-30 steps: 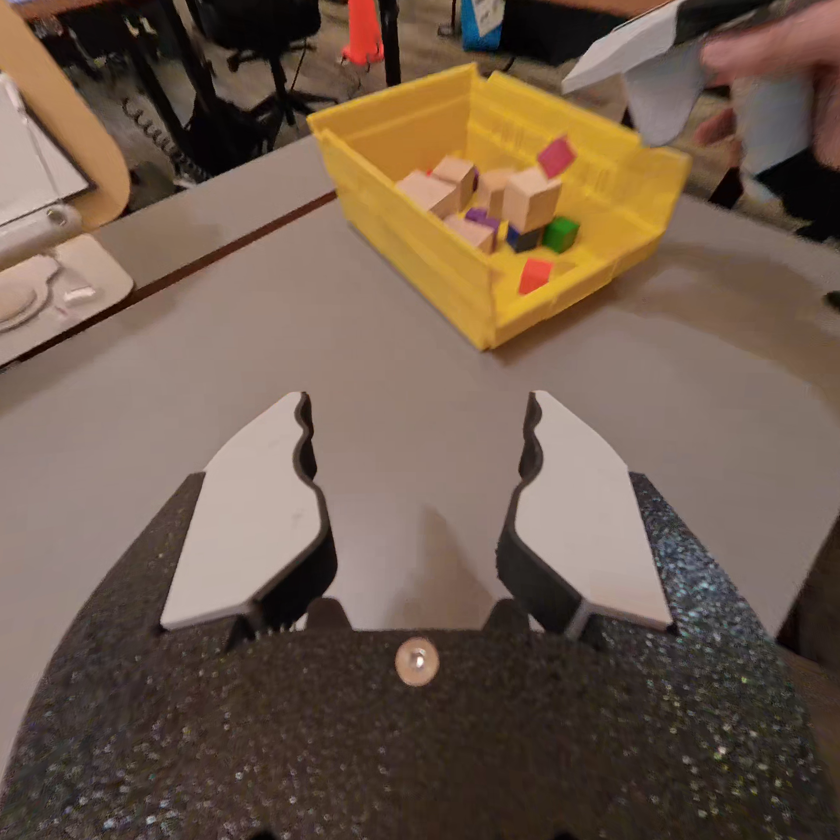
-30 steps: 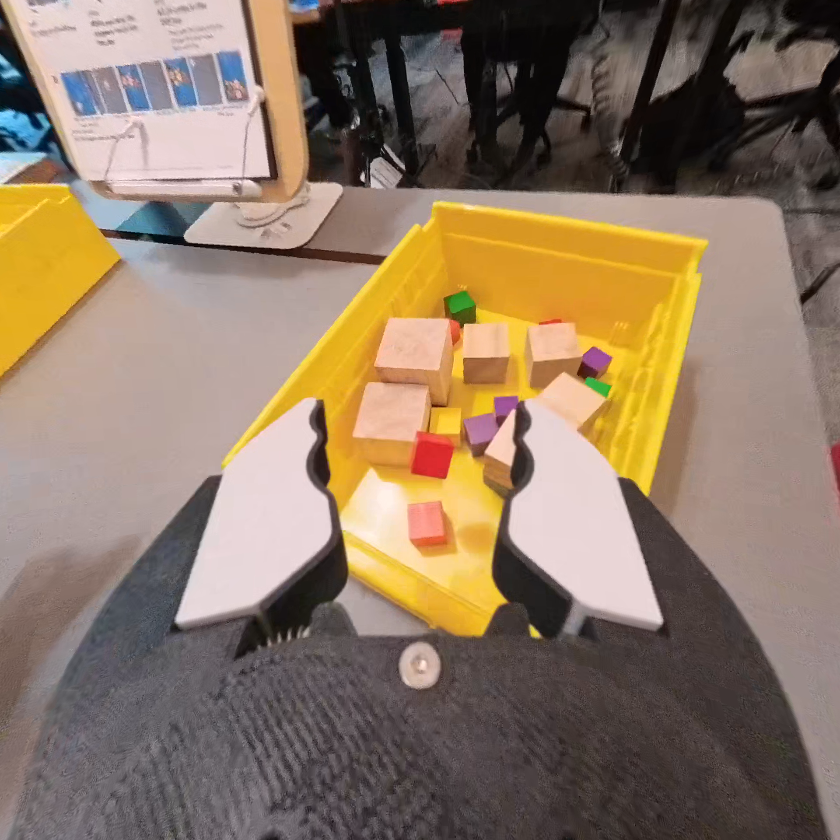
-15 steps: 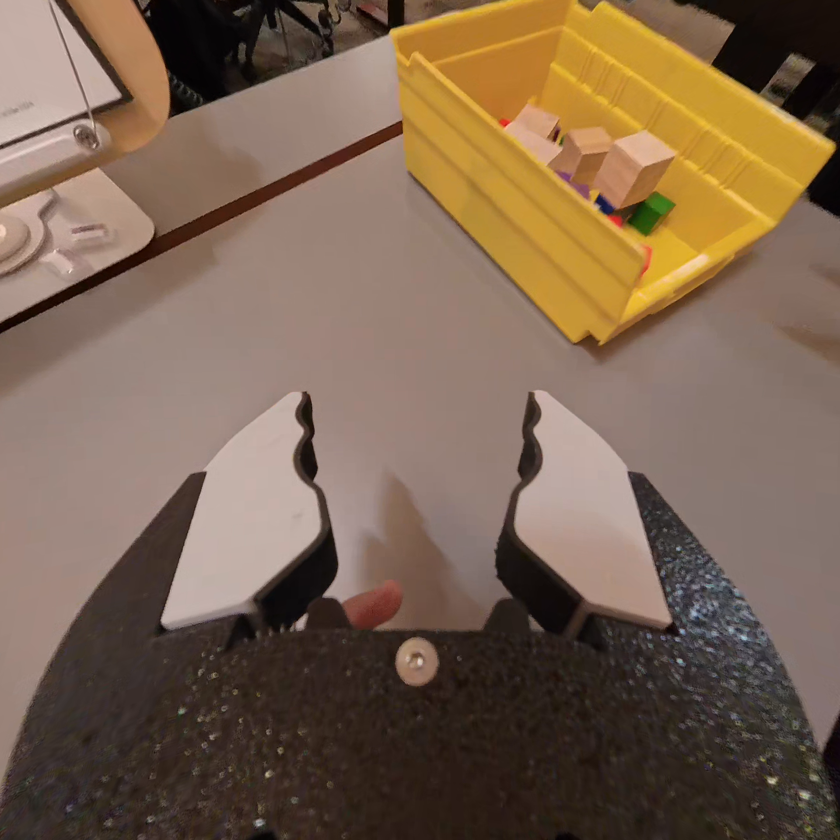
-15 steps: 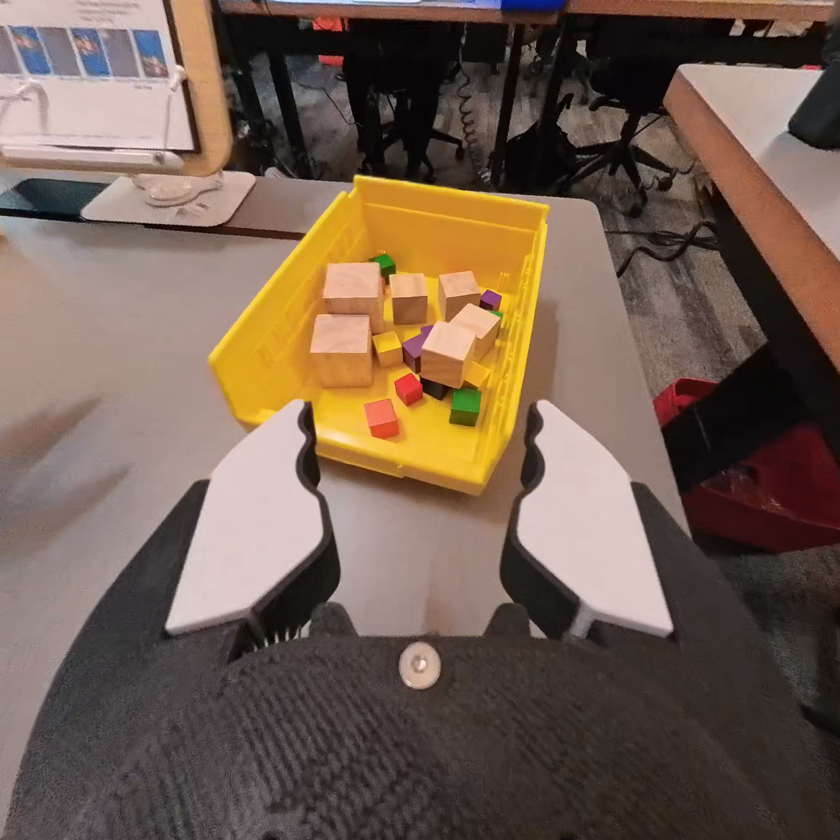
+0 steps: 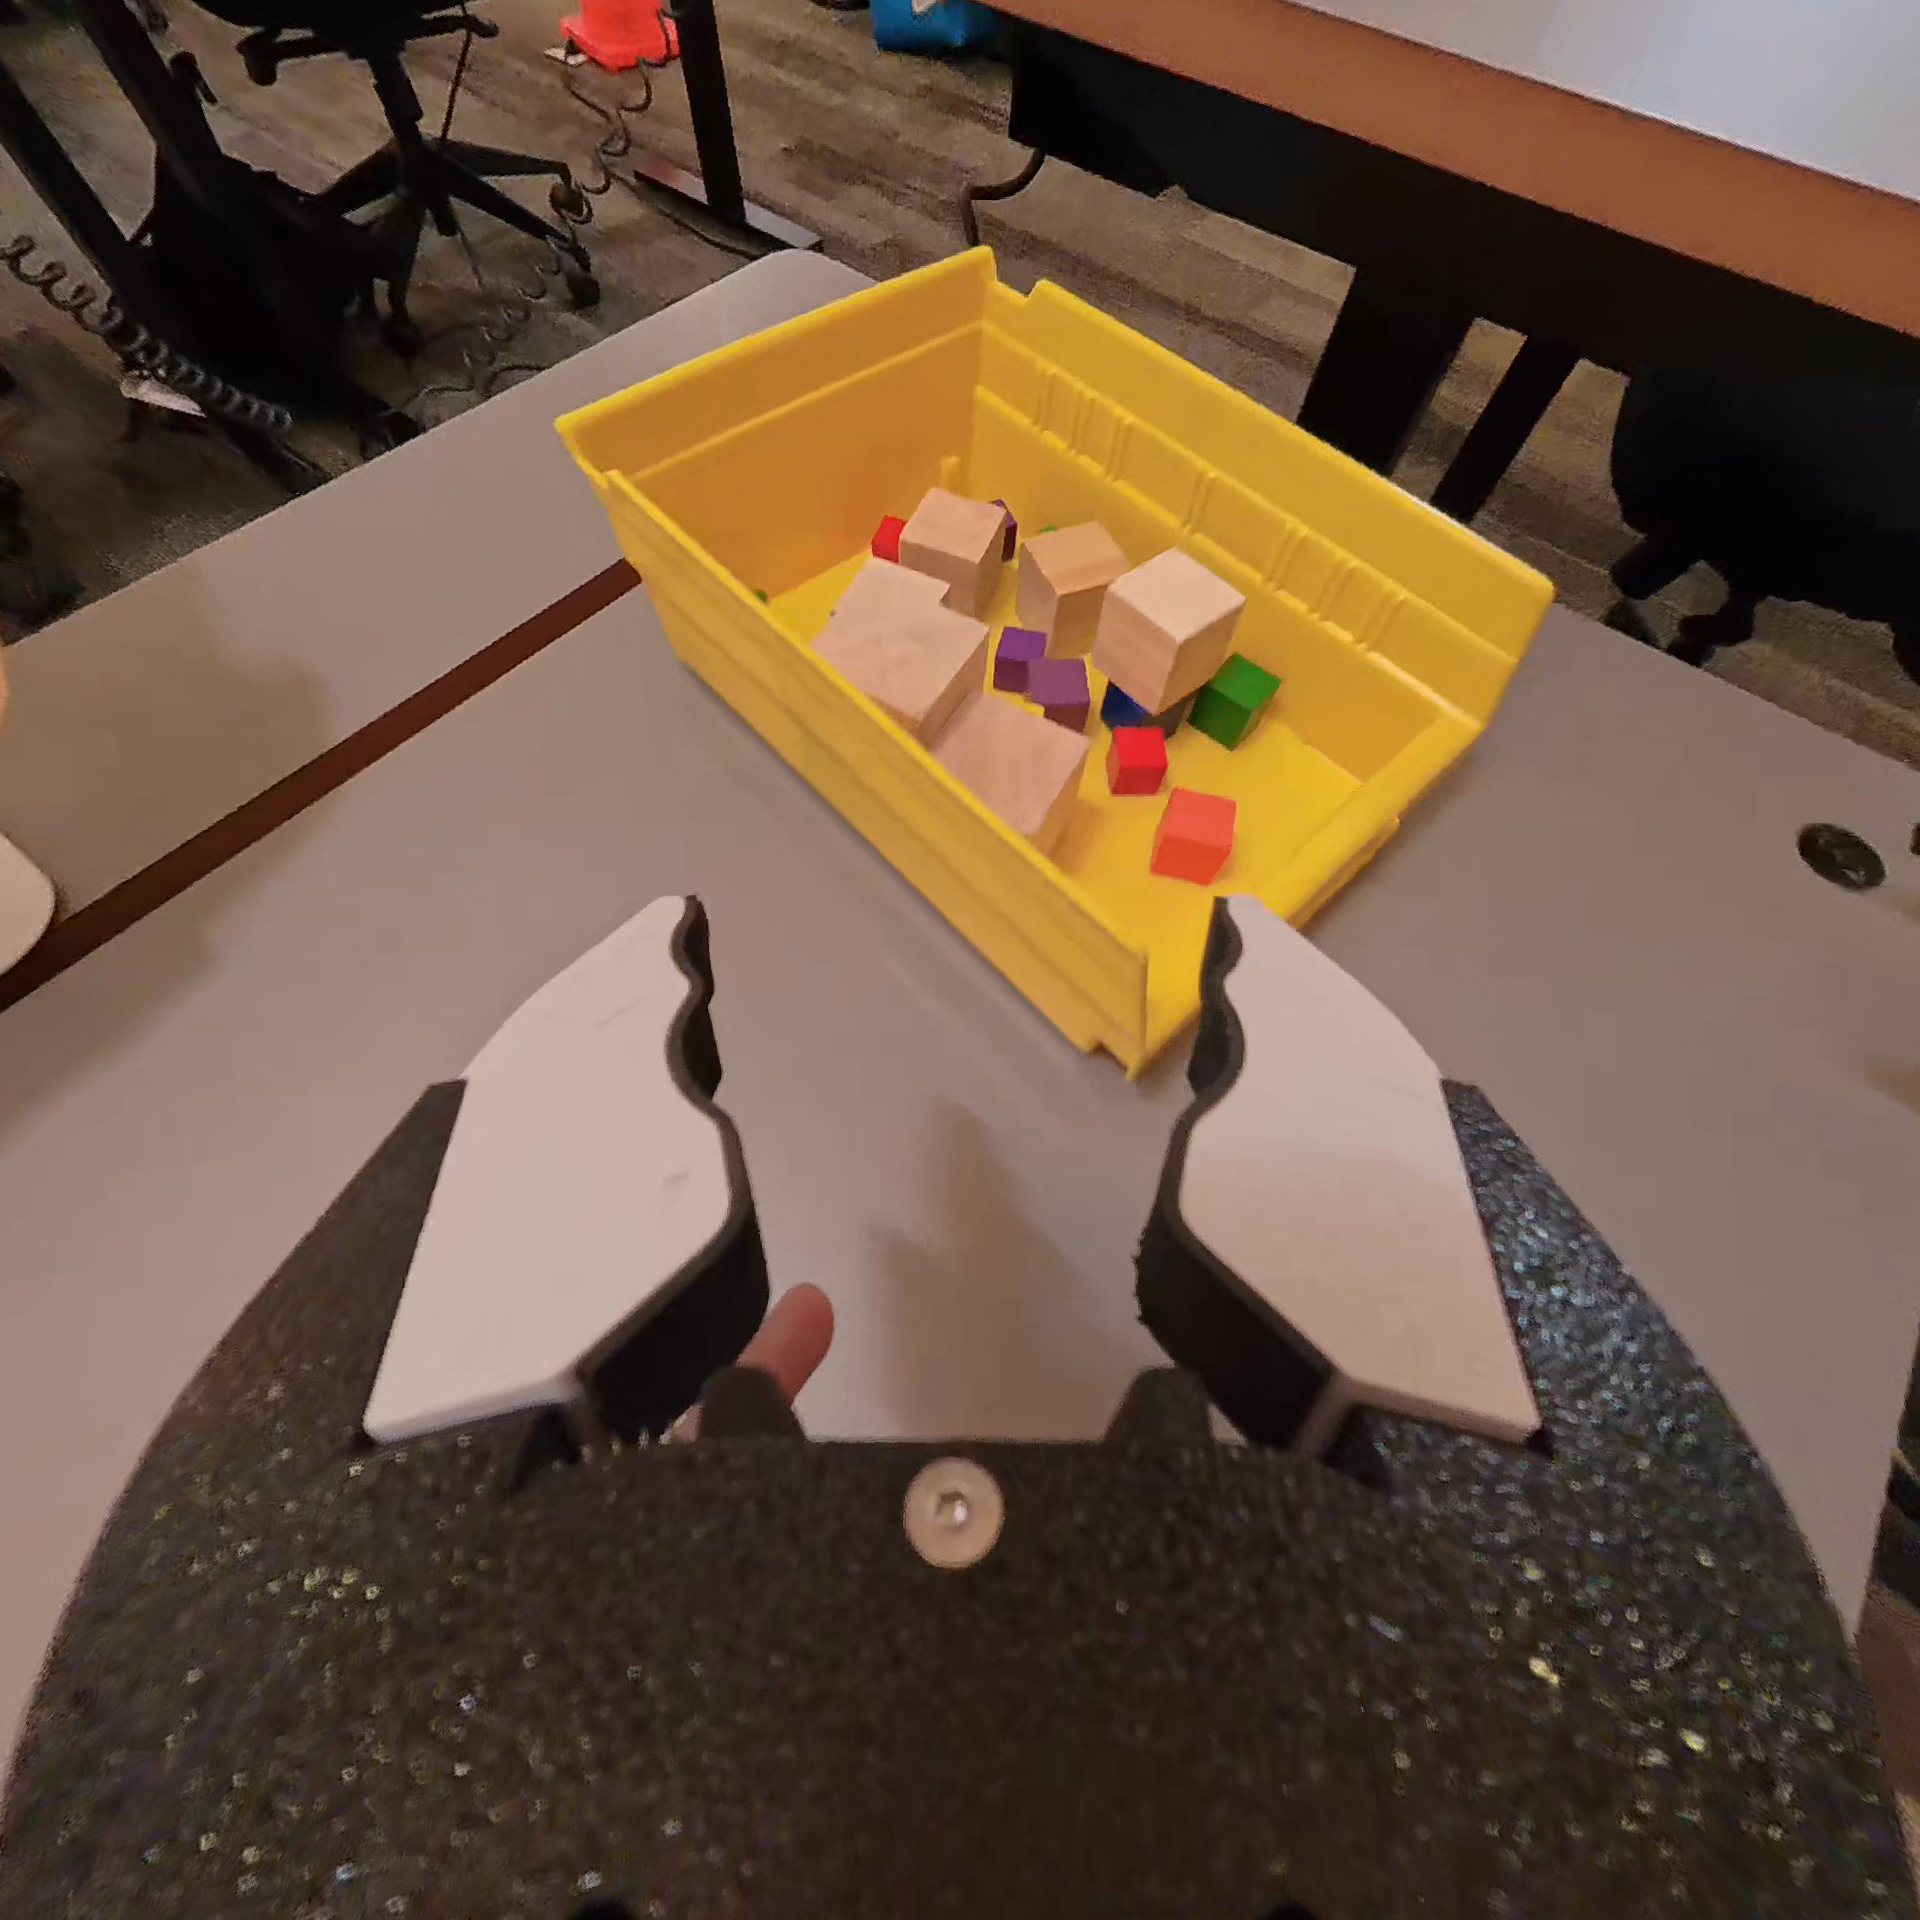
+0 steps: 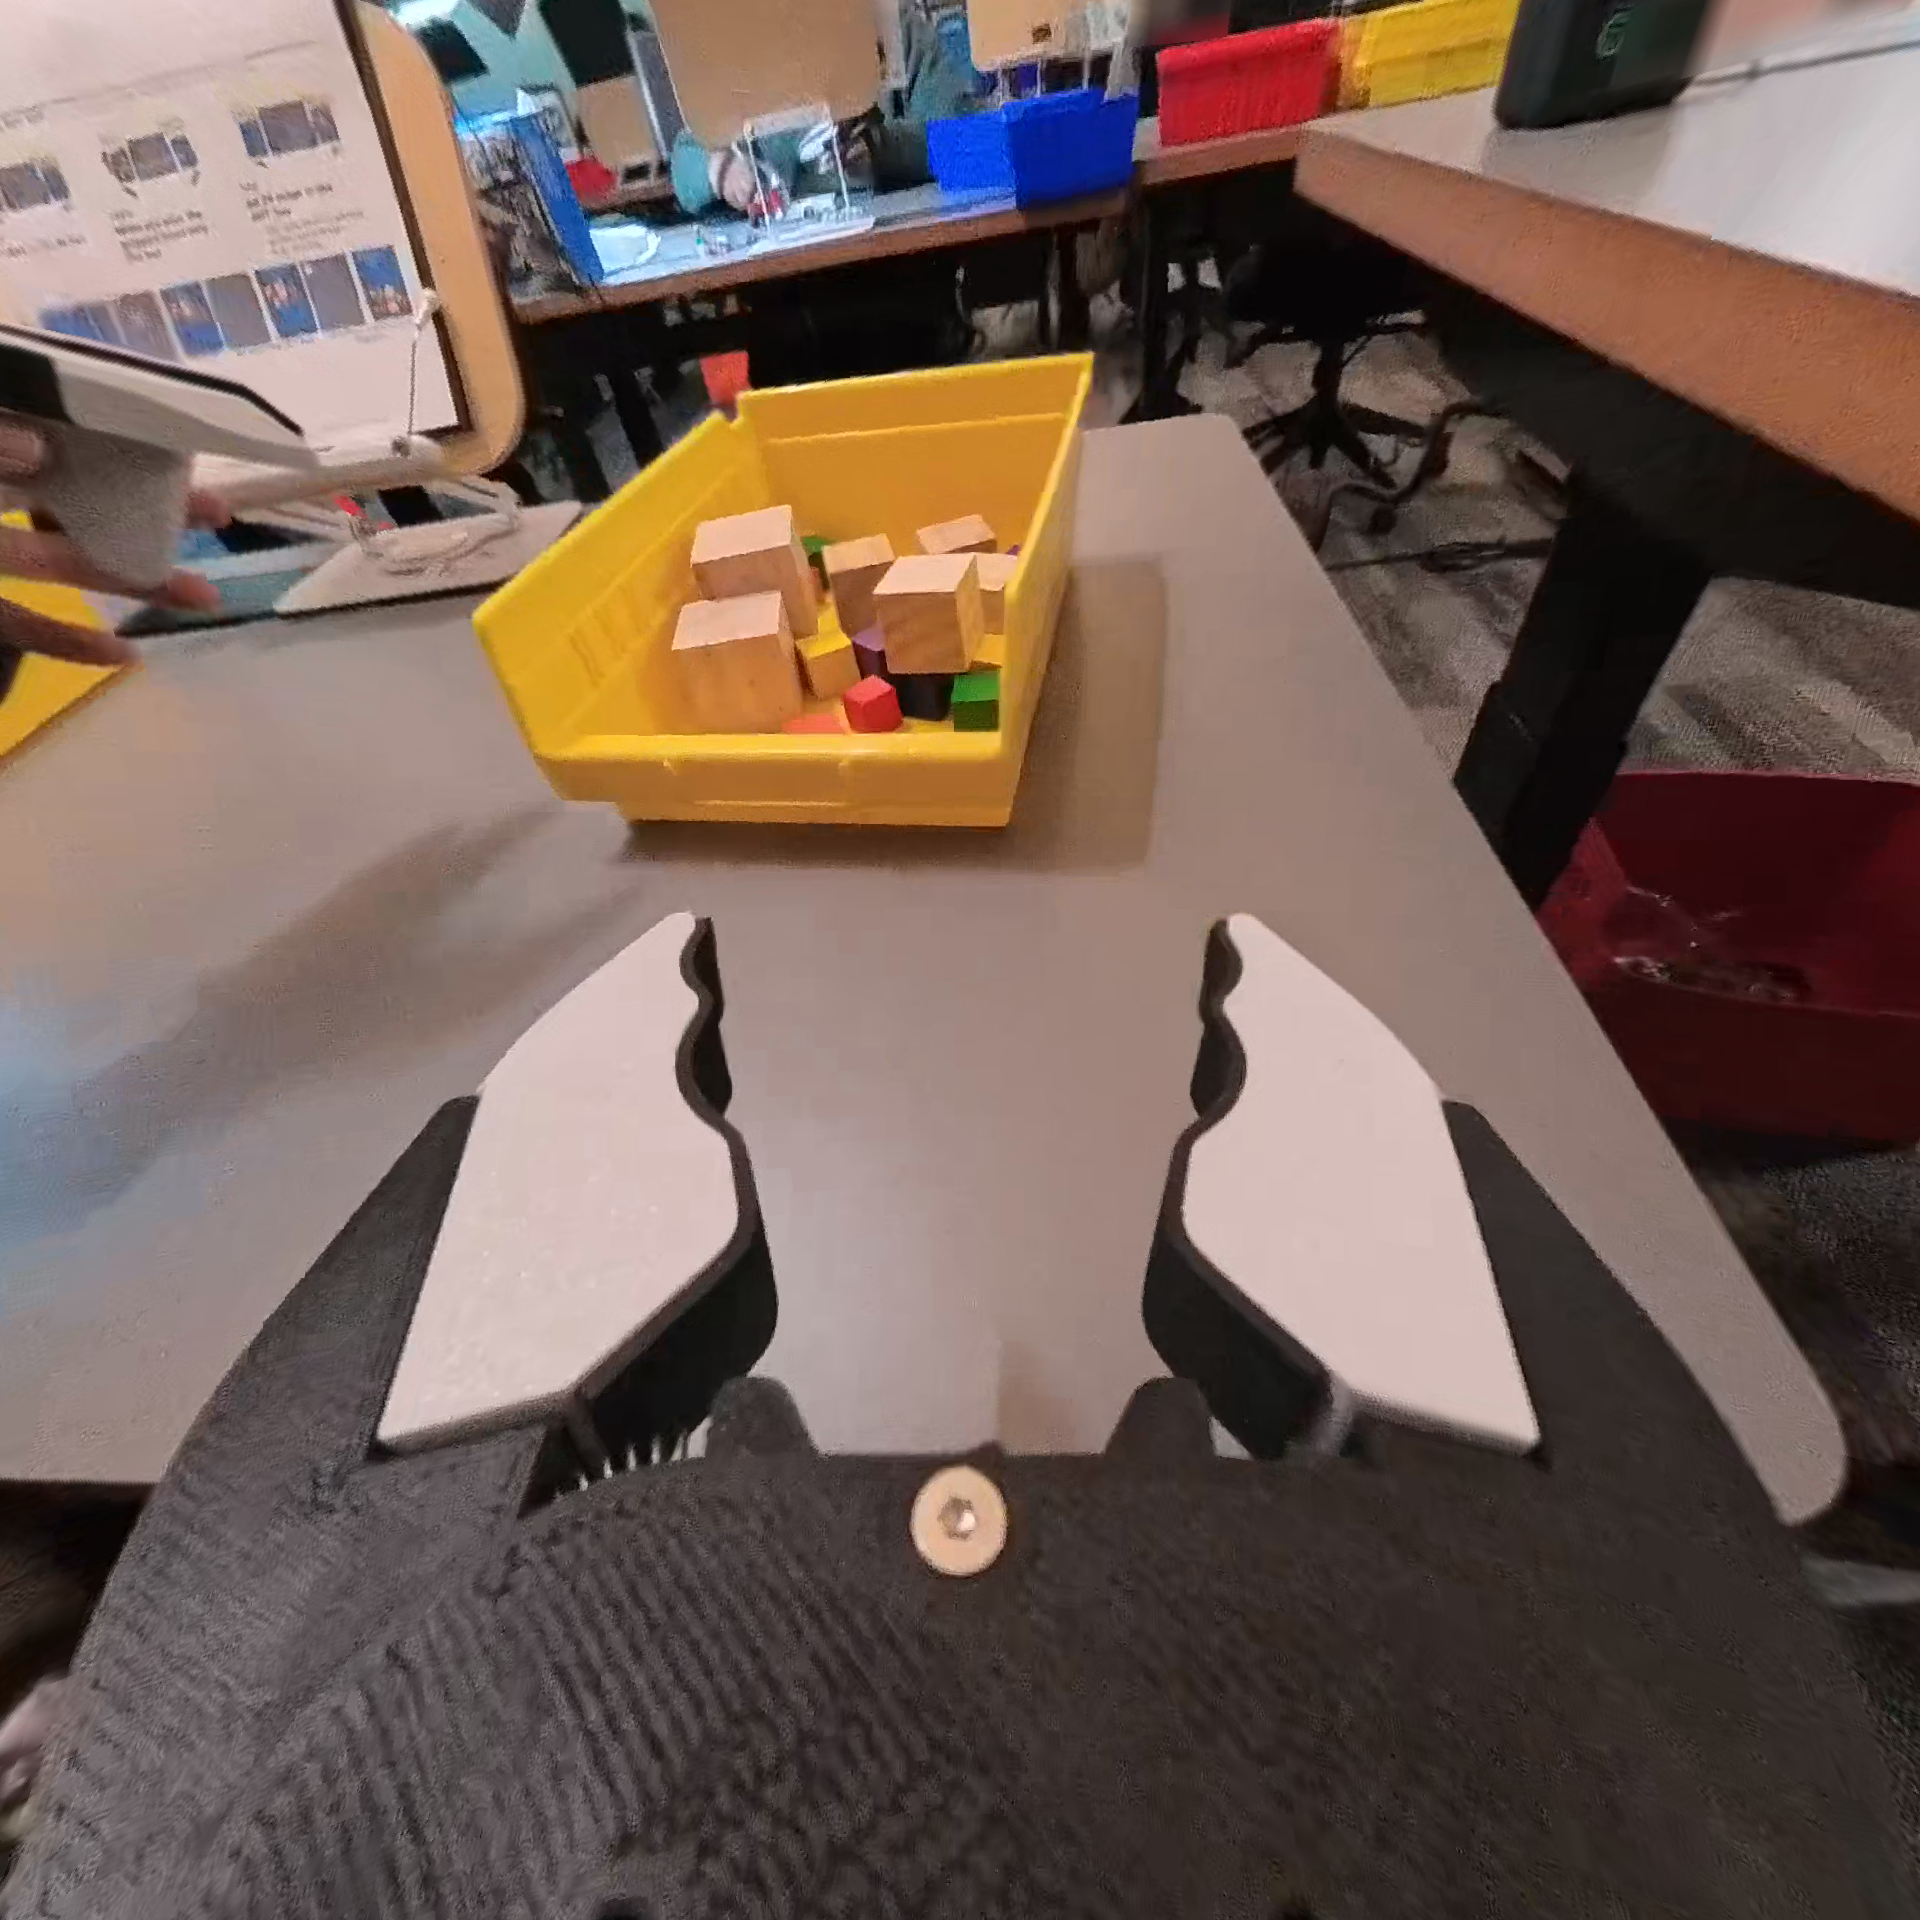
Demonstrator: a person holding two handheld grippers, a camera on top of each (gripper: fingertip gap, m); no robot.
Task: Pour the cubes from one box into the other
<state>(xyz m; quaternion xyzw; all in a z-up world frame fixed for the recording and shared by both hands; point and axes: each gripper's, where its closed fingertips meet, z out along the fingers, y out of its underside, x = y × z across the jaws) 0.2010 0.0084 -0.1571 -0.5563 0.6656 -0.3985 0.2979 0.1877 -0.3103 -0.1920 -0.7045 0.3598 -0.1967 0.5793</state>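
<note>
We see a yellow bin (image 5: pixel 831 416) on the grey table (image 5: pixel 416 935), near its far right corner, with ribbed side walls and a low front lip. In it lie the cubes (image 5: pixel 1169 623): big plain wooden ones heaped over small red, purple, green, blue and orange ones. A second yellow bin (image 6: pixel 42 675) shows only as a corner at the table's left edge. Our left gripper (image 5: pixel 956 971) hovers just short of the full bin's near corner, fingers apart and empty. Our right gripper (image 6: pixel 961 961) hangs farther back over bare table, fingers likewise spread and empty.
</note>
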